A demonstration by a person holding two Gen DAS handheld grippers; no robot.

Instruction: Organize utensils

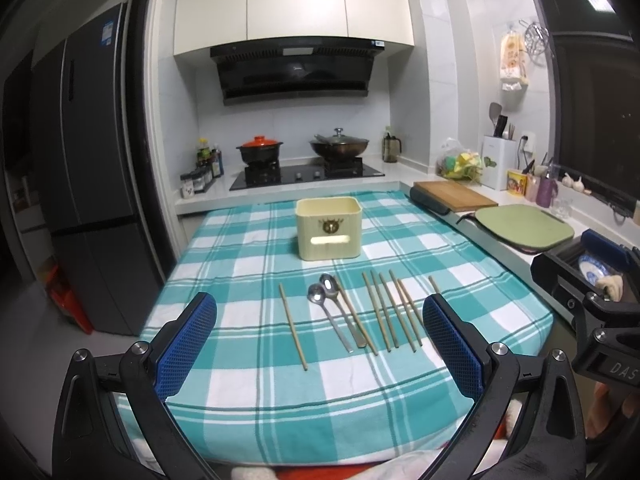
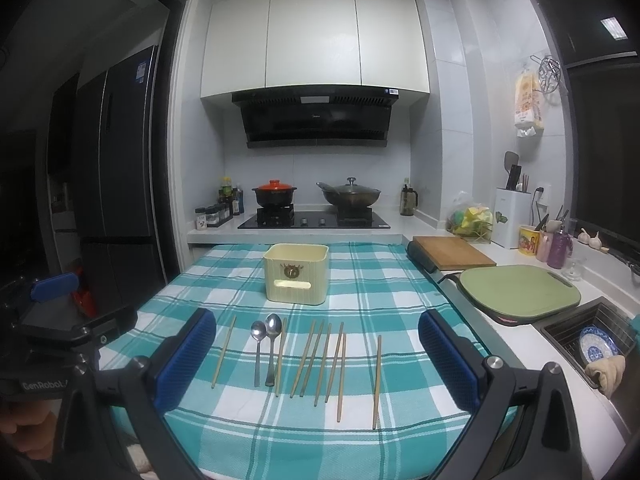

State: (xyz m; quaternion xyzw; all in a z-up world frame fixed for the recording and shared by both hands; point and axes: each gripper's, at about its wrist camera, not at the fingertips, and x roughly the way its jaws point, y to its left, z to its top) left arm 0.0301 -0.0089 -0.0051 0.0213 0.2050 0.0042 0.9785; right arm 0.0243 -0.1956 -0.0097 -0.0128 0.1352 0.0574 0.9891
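Observation:
A cream utensil box point(image 1: 329, 227) point(image 2: 296, 273) stands open-topped on the teal checked tablecloth point(image 1: 248, 392) point(image 2: 384, 280). In front of it lie two metal spoons point(image 1: 329, 308) point(image 2: 266, 344) side by side and several wooden chopsticks point(image 1: 390, 312) point(image 2: 320, 360), with one chopstick apart at the left point(image 1: 293, 326) point(image 2: 223, 352) and one at the right point(image 2: 377, 380). My left gripper point(image 1: 320, 344) is open and empty, above the near edge of the cloth. My right gripper point(image 2: 318, 360) is open and empty, likewise short of the utensils.
A stove with a red-lidded pot point(image 1: 260, 151) and a wok point(image 1: 339, 146) is behind the table. A wooden board point(image 2: 452, 258), a green board point(image 2: 520, 290) and a sink with a blue plate point(image 2: 598, 344) are on the right. A fridge point(image 1: 92, 168) is left.

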